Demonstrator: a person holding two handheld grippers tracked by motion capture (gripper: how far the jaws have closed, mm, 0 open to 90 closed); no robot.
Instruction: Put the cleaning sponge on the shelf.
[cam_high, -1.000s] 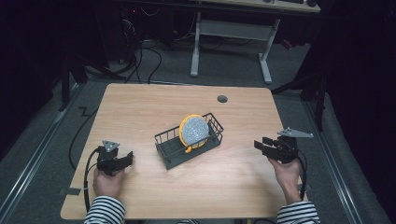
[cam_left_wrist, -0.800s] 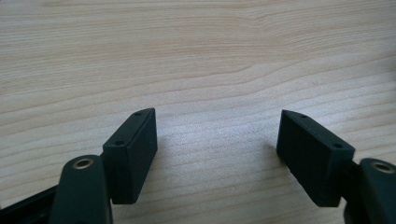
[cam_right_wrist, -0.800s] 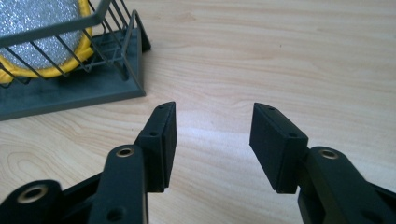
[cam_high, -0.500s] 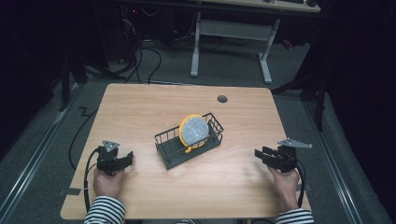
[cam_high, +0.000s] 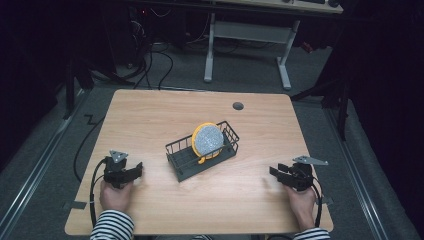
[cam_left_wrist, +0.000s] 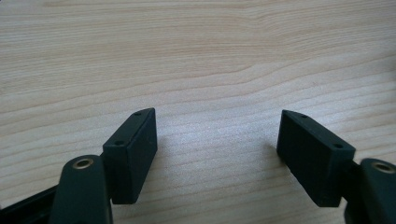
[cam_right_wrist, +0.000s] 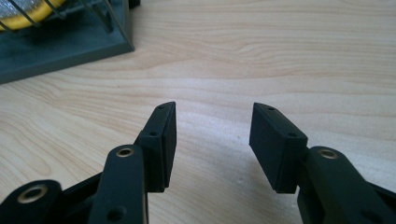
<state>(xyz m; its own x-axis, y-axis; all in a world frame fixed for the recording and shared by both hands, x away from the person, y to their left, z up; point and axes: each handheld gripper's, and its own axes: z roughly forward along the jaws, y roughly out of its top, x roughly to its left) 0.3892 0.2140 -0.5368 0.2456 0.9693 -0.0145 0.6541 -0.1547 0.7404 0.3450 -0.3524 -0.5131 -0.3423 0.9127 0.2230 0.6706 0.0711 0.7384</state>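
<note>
The left gripper (cam_high: 134, 171) rests low on the wooden table (cam_high: 150, 115), well to the left of the wire basket (cam_high: 177, 167), its jaws spread wide with nothing but bare wood grain between them in the left gripper view (cam_left_wrist: 217, 154). The hand behind it (cam_high: 115, 195) sits near the table's front edge, a striped sleeve (cam_high: 112, 229) at the wrist. This looks like a parked, waiting posture: jaws open, pointed toward the basket, but well apart from it.

The right gripper (cam_high: 274, 172) mirrors it on the basket's other side, also low over the table and aimed at the basket. Its jaws stand apart and hold nothing; in the right gripper view (cam_right_wrist: 212, 144) the basket's dark base corner (cam_right_wrist: 70, 44) lies beyond them at the upper left, near but not touching.

The basket stands at the table's middle, set at a slant to the front edge. Inside it, a round plate (cam_high: 207, 140) with a yellow rim and speckled grey face stands on edge, propped by the wire walls toward the basket's right end. Standing upright probably keeps its rim exposed above the wires, so a gripper could pinch it from above.

A small dark grommet hole (cam_high: 238, 106) lies behind the basket, toward the table's far edge.
</note>
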